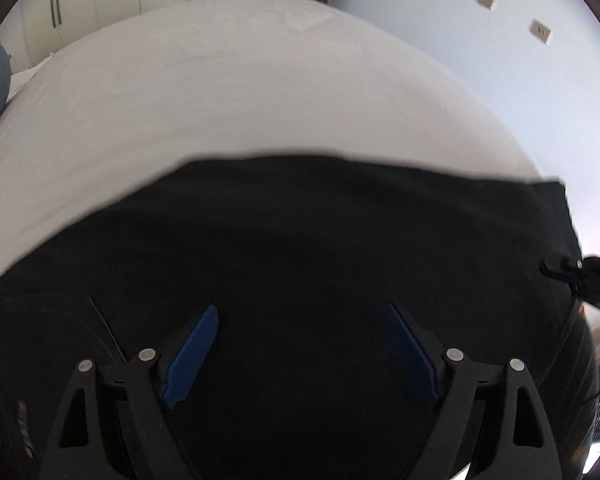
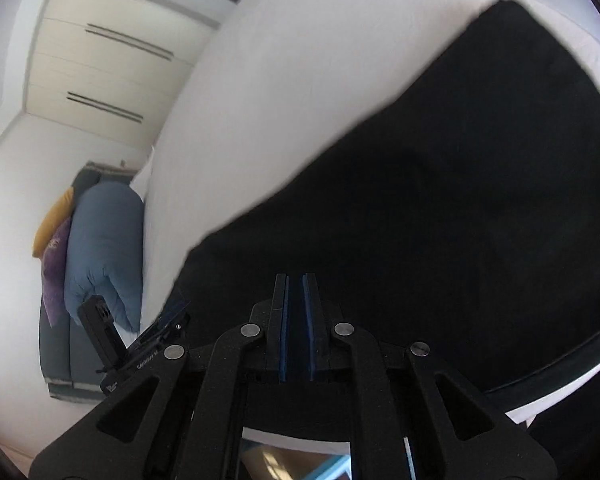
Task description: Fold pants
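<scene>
Black pants [image 1: 300, 240] lie spread flat on a white bed [image 1: 220, 92]; a copper rivet shows at their left edge. My left gripper [image 1: 301, 344] hovers over the middle of the pants, its blue pads [image 1: 192, 356] wide apart with nothing between them. My right gripper [image 2: 296, 280] points over the pants [image 2: 459, 200] near their edge. Its pads are nearly together, leaving only a thin dark slit, and I cannot tell whether cloth sits in it. In the left wrist view the right gripper [image 1: 555, 270] reaches in at the pants' right edge.
Cream wardrobe doors [image 2: 112, 64] stand beyond the bed. A blue pillow [image 2: 104, 252] and yellow and purple cushions [image 2: 54, 220] are stacked beside the bed's side. Two wall sockets [image 1: 539, 31] sit on the pale wall. The bed's near edge [image 2: 292, 440] lies under the right gripper.
</scene>
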`<state>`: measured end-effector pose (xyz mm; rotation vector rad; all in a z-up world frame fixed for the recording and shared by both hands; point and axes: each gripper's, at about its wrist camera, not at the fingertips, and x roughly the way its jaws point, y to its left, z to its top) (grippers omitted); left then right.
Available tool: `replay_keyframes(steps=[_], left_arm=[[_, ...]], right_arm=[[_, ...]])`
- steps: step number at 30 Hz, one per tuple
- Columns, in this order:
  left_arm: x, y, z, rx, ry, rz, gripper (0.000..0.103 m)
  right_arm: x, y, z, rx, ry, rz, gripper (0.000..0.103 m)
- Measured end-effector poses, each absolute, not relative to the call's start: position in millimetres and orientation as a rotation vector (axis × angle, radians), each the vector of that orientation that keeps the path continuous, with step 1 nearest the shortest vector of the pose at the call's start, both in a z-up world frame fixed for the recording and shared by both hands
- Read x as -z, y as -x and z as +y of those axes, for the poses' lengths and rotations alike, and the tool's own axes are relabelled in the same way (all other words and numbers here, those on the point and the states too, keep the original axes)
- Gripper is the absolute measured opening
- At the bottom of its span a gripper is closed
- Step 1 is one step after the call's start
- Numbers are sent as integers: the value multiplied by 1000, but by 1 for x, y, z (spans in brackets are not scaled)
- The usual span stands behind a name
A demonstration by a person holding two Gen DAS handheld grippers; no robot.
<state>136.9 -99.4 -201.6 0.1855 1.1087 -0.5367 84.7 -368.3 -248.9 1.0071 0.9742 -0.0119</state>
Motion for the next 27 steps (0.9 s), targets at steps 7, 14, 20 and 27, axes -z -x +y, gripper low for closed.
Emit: replay_keyframes(steps=[7,14,20,27], left_arm=[[209,-86,-74,532,-220,1073,90],[194,-66,-60,558,-247,1101,87],[192,-79,-86,579,-154,1088,89],[211,-46,-74,589,-213,1087,91]], right_arm=[[273,-32,-361,101,-964,1127,0],[225,-17,-332,108,-816,1130,8],[244,-83,-291,-150,-895,1114,9],[295,-72,-279,-137,-958,1232,0]])
